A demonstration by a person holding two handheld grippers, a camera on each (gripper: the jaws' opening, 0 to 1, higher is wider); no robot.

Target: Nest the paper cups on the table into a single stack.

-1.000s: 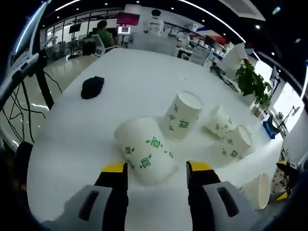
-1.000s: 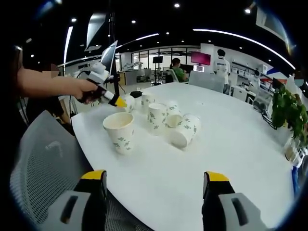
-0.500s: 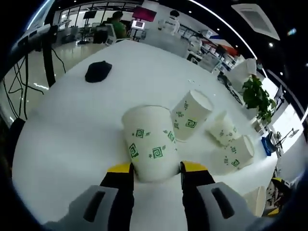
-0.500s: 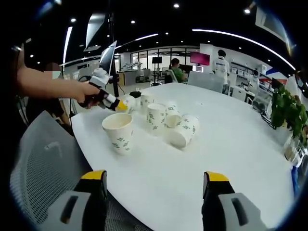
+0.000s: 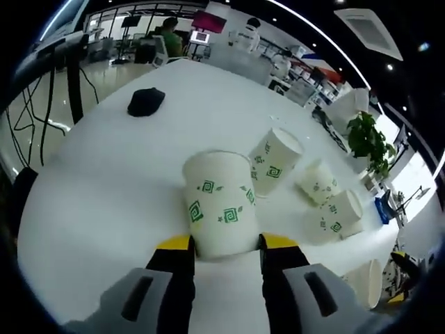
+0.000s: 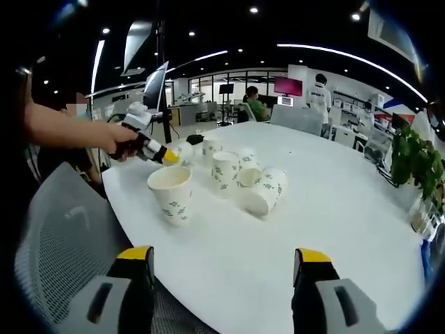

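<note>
Our left gripper [image 5: 224, 245] still pinches a tapered white paper cup [image 5: 219, 206], green-patterned, now lifted off the table [image 5: 104, 174] near its edge. Right gripper [image 6: 221, 268]: spread, unchanged, above the smooth table edge.

Left gripper view is riding low over the white table [image 5: 104, 174], looking along its jaws across the tabletop toward the far office area, very near the paper cup [image 5: 221, 205] sitting between its yellow tips. Right gripper view is sitting back off the table's [image 6: 334, 209] near edge, above a mesh chair [image 6: 55, 236], facing the cup cluster from well apart. Both are sharing the tabletop, the cups and the potted plant [image 5: 367, 132] [image 6: 411, 156]; right view is also catching the left gripper [image 6: 170, 156].
</note>
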